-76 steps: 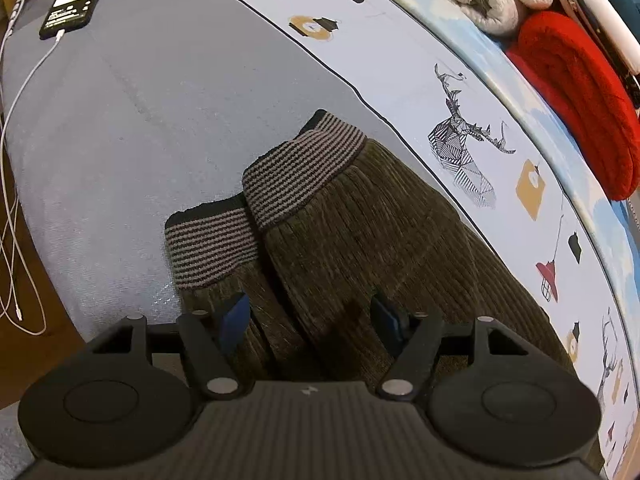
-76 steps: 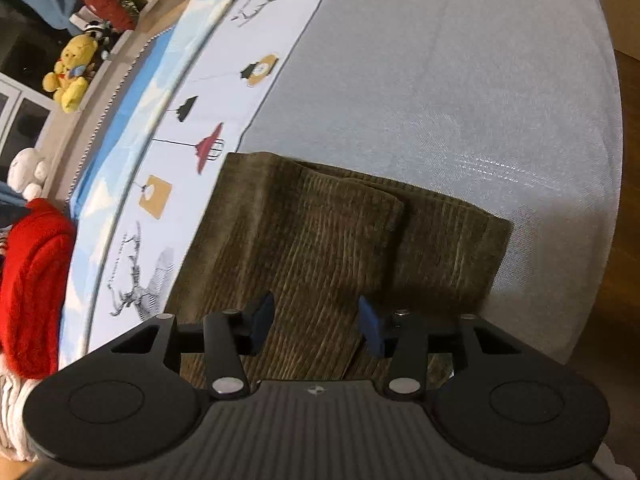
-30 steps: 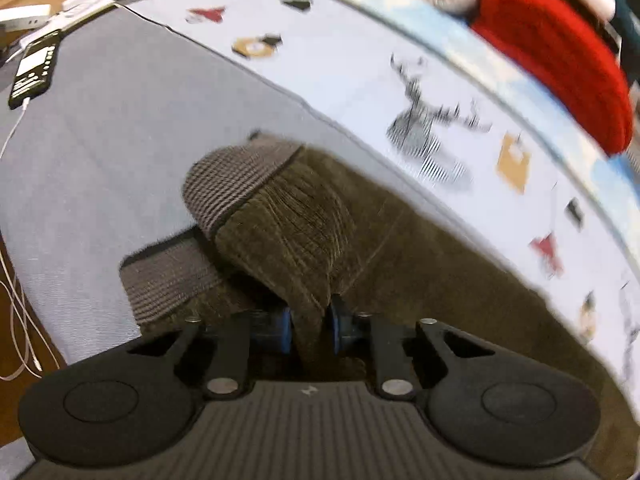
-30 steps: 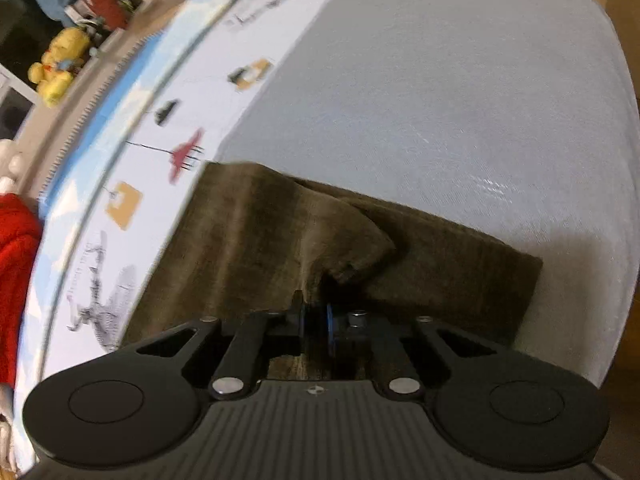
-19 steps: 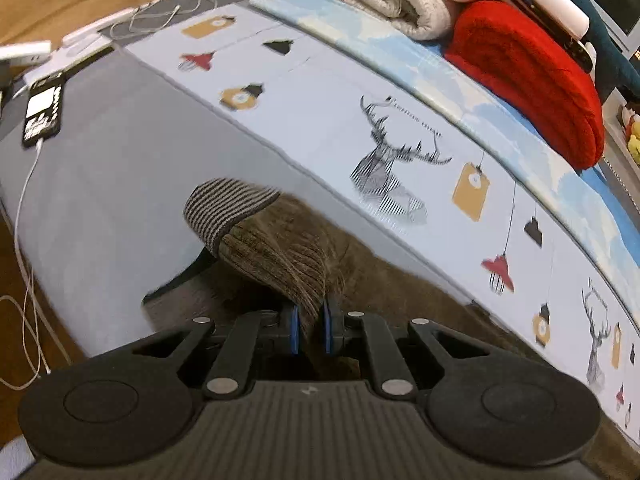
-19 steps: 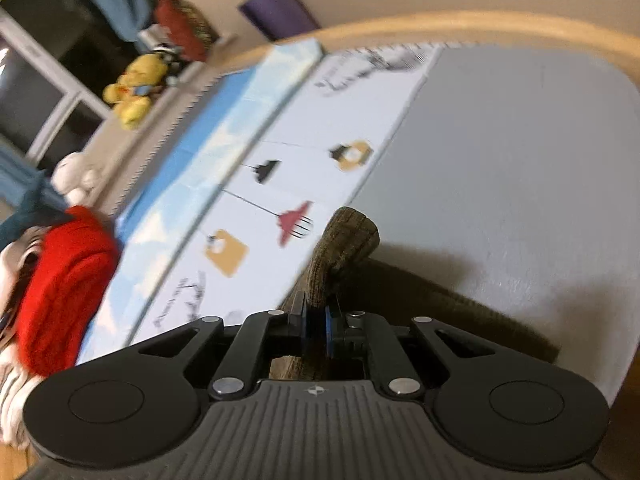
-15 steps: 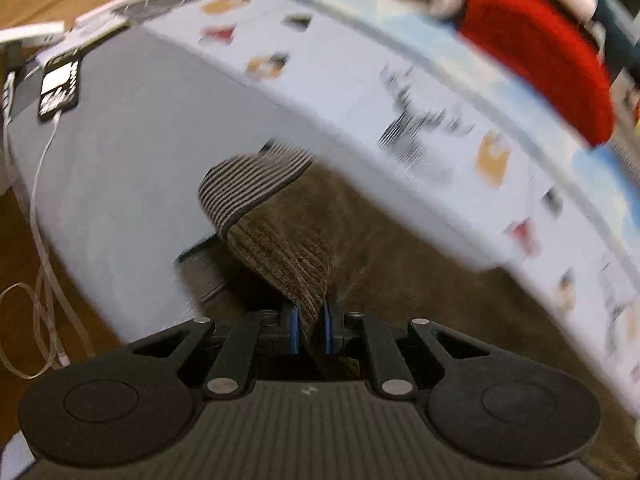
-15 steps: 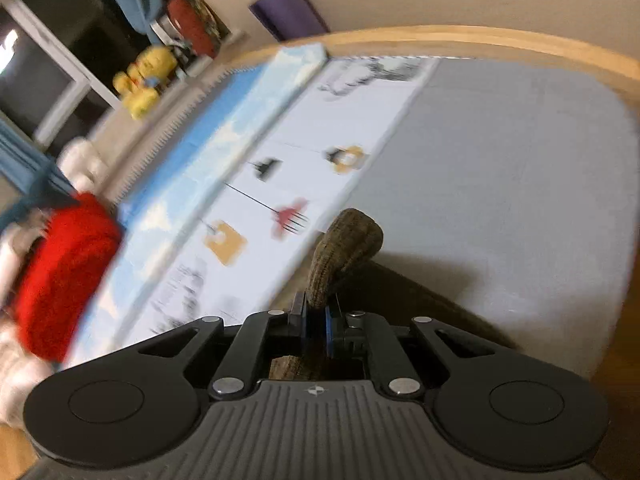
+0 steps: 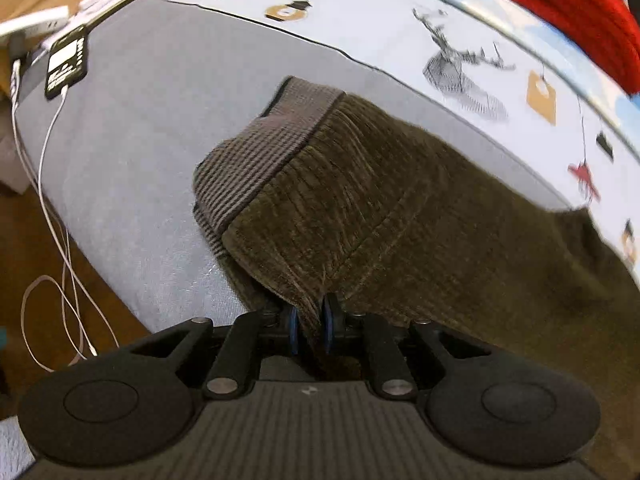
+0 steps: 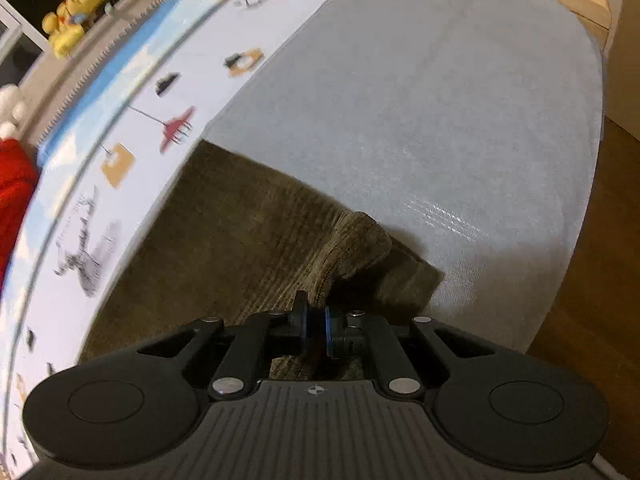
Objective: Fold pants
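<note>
Olive-brown corduroy pants [image 9: 400, 216] lie on a grey bed cover [image 9: 132, 128]. Their striped ribbed cuff [image 9: 264, 148] shows in the left wrist view. My left gripper [image 9: 308, 324] is shut on a pinch of the corduroy near the cuffs, with the leg draped forward over the layer below. In the right wrist view the pants [image 10: 224, 240] lie along the bed. My right gripper [image 10: 314, 328] is shut on a raised fold of the corduroy at the other end, near the bed's front edge.
A patterned white and blue sheet [image 9: 460, 40] runs behind the pants. A red blanket [image 9: 568, 4] lies beyond it. A phone [image 9: 66, 60] with a white cable [image 9: 48, 216] rests at the left bed corner. Yellow plush toys [image 10: 68, 12] sit far back. Wooden floor [image 10: 600, 260] borders the bed.
Both grippers closed on the corduroy and lifted it. Since half a second ago both have come back down and forward, laying the held leg over the other one.
</note>
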